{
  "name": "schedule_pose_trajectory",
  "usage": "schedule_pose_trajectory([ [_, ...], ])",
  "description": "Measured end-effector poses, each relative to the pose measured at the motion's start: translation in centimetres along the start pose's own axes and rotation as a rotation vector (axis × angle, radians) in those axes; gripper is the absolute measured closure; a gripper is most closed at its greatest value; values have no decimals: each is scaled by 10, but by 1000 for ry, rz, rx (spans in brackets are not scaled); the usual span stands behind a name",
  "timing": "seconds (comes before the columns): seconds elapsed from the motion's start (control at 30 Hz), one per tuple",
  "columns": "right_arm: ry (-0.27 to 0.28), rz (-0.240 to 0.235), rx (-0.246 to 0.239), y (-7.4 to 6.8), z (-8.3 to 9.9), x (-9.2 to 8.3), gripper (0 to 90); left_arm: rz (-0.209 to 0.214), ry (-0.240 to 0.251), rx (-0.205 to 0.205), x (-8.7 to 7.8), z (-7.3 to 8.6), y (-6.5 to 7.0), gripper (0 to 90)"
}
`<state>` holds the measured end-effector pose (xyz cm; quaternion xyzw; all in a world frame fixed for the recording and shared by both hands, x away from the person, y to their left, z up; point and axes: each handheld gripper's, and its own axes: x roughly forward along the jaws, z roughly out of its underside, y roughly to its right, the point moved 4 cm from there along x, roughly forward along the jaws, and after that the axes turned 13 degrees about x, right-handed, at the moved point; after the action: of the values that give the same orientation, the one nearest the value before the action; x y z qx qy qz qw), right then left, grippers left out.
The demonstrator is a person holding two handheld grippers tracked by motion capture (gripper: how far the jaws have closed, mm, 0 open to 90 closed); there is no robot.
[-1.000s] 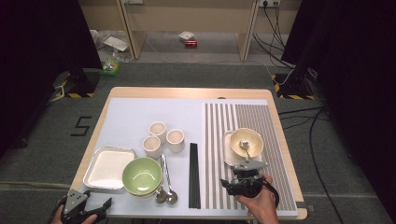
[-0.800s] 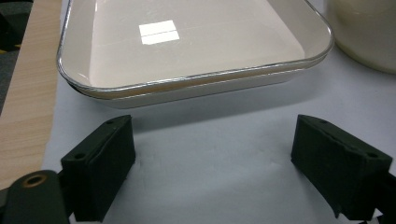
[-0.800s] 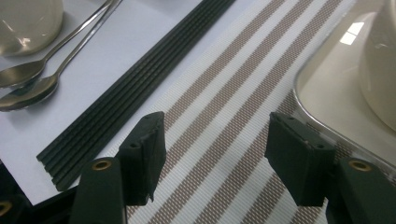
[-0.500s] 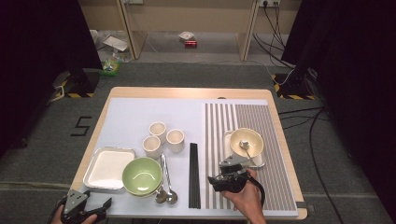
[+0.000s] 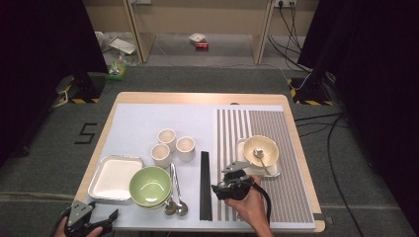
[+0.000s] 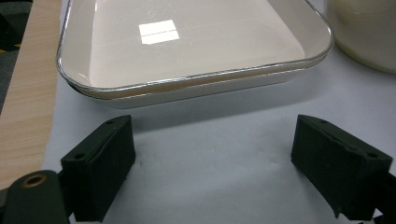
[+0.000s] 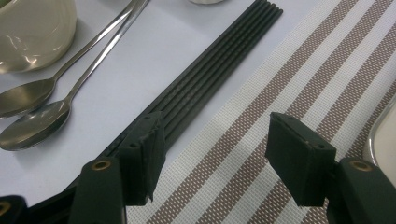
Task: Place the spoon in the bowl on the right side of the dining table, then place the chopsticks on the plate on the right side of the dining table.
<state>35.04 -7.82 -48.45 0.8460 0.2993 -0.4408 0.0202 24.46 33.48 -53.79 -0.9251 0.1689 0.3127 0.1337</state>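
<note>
The table (image 5: 148,123) carries a pale mat on its left part and a striped placemat (image 5: 276,133) on its right. A square tray (image 5: 114,177), a green bowl (image 5: 150,186), three cups (image 5: 172,144) and two spoons (image 5: 176,192) sit on the pale side; a cream bowl (image 5: 261,149) sits on the stripes.

The black chopsticks (image 5: 205,185) lie in a tight bundle along the seam between the two mats, long axis running from the near edge away from the person. The right gripper (image 5: 225,190) is far nearer to them than the left gripper (image 5: 91,223), which rests at the near left corner, jaws wide apart and empty, in front of the tray.

In the right gripper view the chopsticks (image 7: 201,84) lie just to the left of the jaws: the left finger (image 7: 144,154) seems to stand over their edge, though contact is hard to judge, the right finger (image 7: 299,158) over the stripes. The jaws are wide, nothing between them
</note>
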Motion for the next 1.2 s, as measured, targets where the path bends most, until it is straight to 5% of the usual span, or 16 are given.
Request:
schedule_pose_trajectory([
  [1.2, -52, 4, 27, -8, -4, 16, 375, 8, -14, -3, 0, -1, 0, 120],
])
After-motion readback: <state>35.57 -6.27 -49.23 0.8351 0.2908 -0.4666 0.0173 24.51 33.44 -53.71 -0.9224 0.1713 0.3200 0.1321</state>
